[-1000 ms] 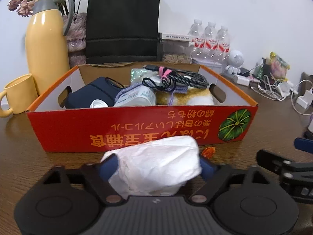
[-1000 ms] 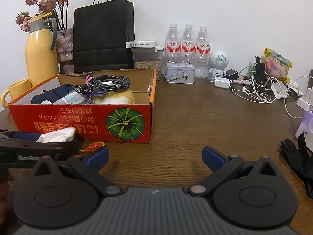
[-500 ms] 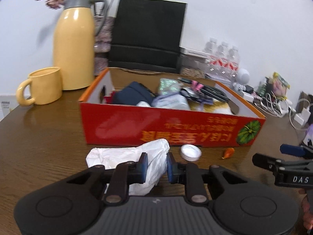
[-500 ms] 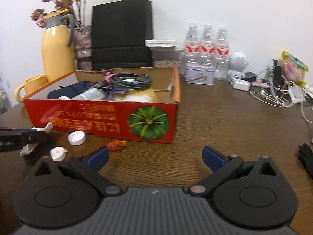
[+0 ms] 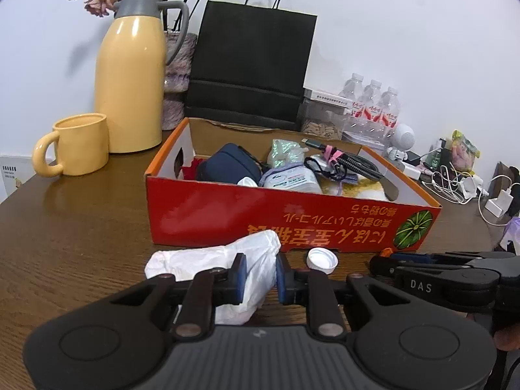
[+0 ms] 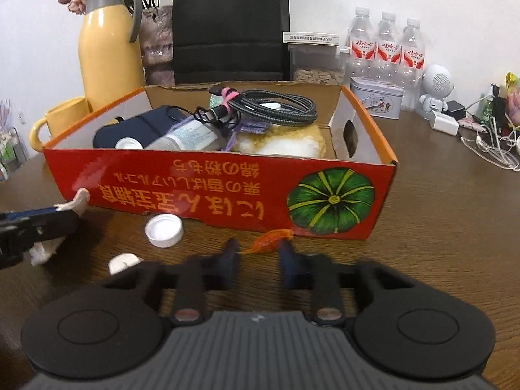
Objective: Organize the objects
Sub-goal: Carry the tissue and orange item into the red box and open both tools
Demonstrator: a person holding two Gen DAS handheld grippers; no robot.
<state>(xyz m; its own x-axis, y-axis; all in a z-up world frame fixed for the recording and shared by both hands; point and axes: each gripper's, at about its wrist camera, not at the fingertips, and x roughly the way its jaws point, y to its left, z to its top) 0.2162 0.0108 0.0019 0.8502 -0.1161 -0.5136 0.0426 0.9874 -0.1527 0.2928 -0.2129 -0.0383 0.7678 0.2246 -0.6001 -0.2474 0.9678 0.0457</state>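
Observation:
A crumpled white tissue (image 5: 201,258) lies on the brown table in front of the red cardboard box (image 5: 227,214), and my left gripper (image 5: 258,279) is shut on its right part. The box (image 6: 195,185) holds a navy pouch, a bottle, coiled cables and a fluffy yellow item. In the right wrist view my right gripper (image 6: 258,248) is blurred with its jaws closing, and a small orange wrapper (image 6: 269,242) sits between the fingertips, touched at both ends. A white bottle cap (image 6: 164,230) and a smaller white piece (image 6: 125,262) lie to its left.
A yellow thermos (image 5: 133,81), a yellow mug (image 5: 81,144) and a black paper bag (image 5: 250,65) stand behind the box. Three water bottles (image 6: 386,48), a tin (image 6: 377,100), chargers and tangled cables (image 6: 487,143) fill the right side.
The left gripper closed on the tissue and drew it away from the box front, uncovering the cap. The right gripper moved up to the orange wrapper and its wide jaws came together around it.

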